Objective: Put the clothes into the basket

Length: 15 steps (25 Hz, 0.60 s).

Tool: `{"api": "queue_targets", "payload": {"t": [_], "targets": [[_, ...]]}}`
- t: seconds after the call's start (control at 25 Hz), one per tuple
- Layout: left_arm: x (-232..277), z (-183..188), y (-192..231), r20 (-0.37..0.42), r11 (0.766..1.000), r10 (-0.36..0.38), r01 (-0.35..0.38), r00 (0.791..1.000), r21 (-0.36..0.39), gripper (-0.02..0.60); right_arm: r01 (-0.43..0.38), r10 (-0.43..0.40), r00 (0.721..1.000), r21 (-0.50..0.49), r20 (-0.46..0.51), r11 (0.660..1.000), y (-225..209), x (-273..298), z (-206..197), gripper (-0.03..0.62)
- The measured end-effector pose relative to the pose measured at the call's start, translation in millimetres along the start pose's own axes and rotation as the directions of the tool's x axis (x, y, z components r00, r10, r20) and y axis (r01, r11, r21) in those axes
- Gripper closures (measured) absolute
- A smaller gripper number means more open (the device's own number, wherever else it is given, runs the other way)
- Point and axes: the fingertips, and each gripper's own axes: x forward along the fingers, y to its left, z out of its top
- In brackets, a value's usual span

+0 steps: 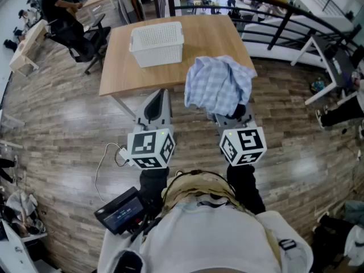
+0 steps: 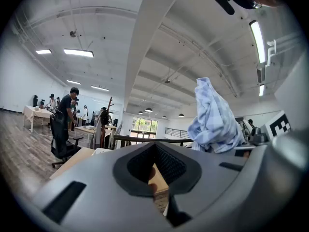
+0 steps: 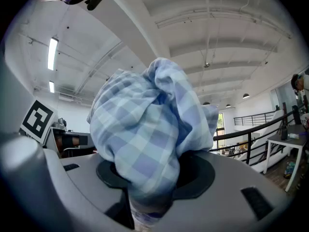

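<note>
Both arms reach forward from the body in black sleeves (image 1: 244, 183), side by side, each gripper held level and aimed at the wooden surface (image 1: 210, 36).

Left gripper (image 1: 161, 95): marker cube (image 1: 151, 148) toward the person, nose just short of the surface's near edge in the head view. Its fingers (image 2: 87, 178) are pressed together with nothing between them. Only the dark hollow of the pads shows, with a strip of wood seen through it.

Right gripper (image 1: 232, 118): marker cube (image 1: 243, 145) level with the left one. Its fingers (image 3: 251, 178) pinch a blue-and-white checked cloth (image 1: 219, 84). In the right gripper view the fabric fills the hollow between the pads and bunches up in a tall crumpled mass above them.

The cloth is lifted and carried by the right gripper alone. From the head view it covers the near right corner of the surface. Cannot tell whether any of it touches the wood.

White perforated basket (image 1: 156, 43): stands upright on the surface, left of the cloth and farther from the person, apart from it. No cloth visible inside it.
</note>
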Motion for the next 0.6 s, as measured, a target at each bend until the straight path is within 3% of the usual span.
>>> {"api": "queue_targets", "payload": {"t": [0.28, 0.6], "targets": [[0.7, 5.0, 0.6, 0.024, 0.999, -0.044, 0.044, 0.999, -0.027, 0.581, -0.004, 0.004, 1.0, -0.027, 0.011, 1.0, 6.8, 8.0, -2.0, 0.378], [-1.7, 9.1, 18.5, 0.011, 0.999, -0.036, 0.036, 0.999, -0.008, 0.581, -0.009, 0.009, 1.0, -0.016, 0.007, 1.0, 21.1, 22.4, -1.6, 0.376]]}}
